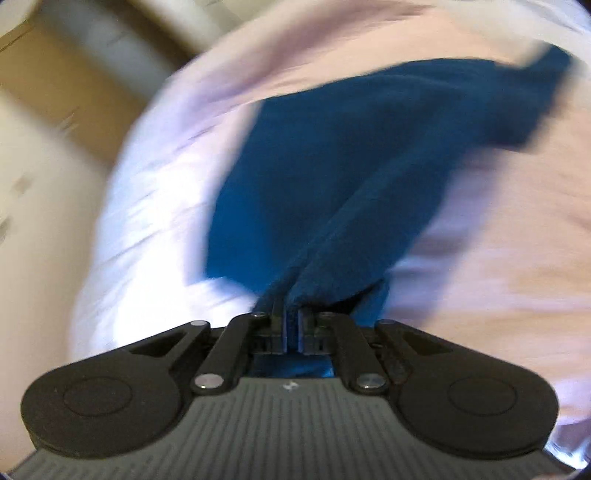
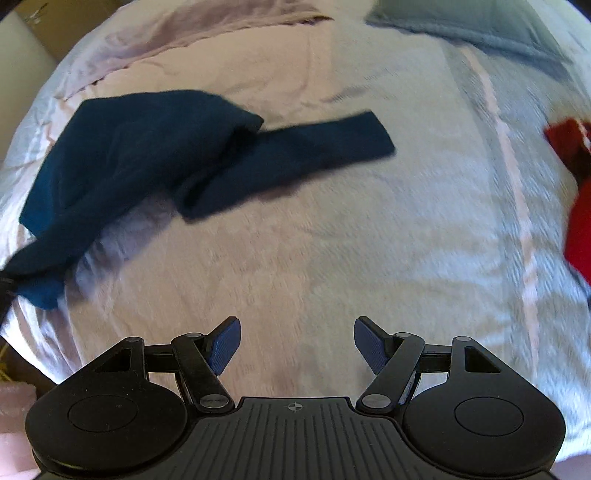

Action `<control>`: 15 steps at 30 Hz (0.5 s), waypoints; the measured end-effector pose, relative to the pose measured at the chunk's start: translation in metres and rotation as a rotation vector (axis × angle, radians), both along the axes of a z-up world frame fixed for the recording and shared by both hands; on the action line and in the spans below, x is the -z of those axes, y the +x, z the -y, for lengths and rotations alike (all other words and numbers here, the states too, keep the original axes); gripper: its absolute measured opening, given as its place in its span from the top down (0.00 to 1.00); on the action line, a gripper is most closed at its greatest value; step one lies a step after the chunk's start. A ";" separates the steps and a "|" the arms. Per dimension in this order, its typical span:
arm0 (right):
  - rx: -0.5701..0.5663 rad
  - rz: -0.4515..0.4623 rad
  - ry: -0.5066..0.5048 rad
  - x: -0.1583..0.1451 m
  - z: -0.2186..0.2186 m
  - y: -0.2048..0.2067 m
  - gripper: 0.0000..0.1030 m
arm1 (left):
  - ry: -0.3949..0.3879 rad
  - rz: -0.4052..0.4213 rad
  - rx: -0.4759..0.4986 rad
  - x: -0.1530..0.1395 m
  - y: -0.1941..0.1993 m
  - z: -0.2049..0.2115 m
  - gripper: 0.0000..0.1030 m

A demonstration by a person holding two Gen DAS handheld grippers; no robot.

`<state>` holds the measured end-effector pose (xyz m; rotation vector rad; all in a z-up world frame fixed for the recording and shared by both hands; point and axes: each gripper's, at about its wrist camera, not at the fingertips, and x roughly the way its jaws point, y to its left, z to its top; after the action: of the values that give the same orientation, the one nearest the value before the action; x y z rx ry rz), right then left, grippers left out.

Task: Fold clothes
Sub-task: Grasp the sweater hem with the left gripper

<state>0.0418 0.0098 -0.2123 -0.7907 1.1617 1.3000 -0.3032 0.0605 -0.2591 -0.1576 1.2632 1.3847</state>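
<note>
Left gripper [image 1: 291, 325]: pressed together on an edge of the dark blue garment [image 1: 332, 177]; the cloth is pinched between the blue pads and rises away from them in two taut folds.
Right gripper [image 2: 297, 345]: spread wide with nothing between the fingers; the blue pads [image 2: 225, 345] hang over bare bedding, well apart from the garment.
Dark blue garment, left wrist view: stretches from the clamped edge up and to the right across the bed, ending in a narrower part at the upper right; the picture is motion-blurred, so the kind of clothing cannot be told.
Dark blue garment [image 2: 147, 147], right wrist view: lies on the left half of the bed, bunched on the left, with one long flat strip reaching right toward the middle; its lower left corner is pulled to a point at the picture's left edge.
Bedspread [image 2: 314, 240]: pale pink-white quilted cover under the garment, wrinkled along the far side.
Red cloth [image 2: 576, 195]: on the bedspread at the right edge, well apart from the blue garment.
Grey-blue pillow [image 2: 480, 26]: at the far right of the bed.
</note>
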 end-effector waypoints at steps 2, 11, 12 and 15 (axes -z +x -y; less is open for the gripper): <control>-0.023 -0.003 0.016 -0.001 -0.009 -0.002 0.31 | -0.006 -0.056 -0.038 0.000 -0.027 -0.005 0.94; -0.263 0.119 0.129 0.025 -0.048 -0.019 0.31 | 0.010 -0.196 0.197 0.041 -0.006 0.021 0.66; -0.298 0.141 0.147 0.029 -0.052 -0.021 0.31 | 0.013 -0.205 0.210 0.044 -0.003 0.020 0.66; -0.441 0.249 0.236 0.044 -0.060 -0.033 0.31 | 0.023 -0.201 0.224 0.050 -0.004 0.012 0.66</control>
<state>0.0091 0.0695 -0.2566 -1.0339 0.6386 1.6097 -0.3073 0.0487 -0.3093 0.1396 1.3845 1.2435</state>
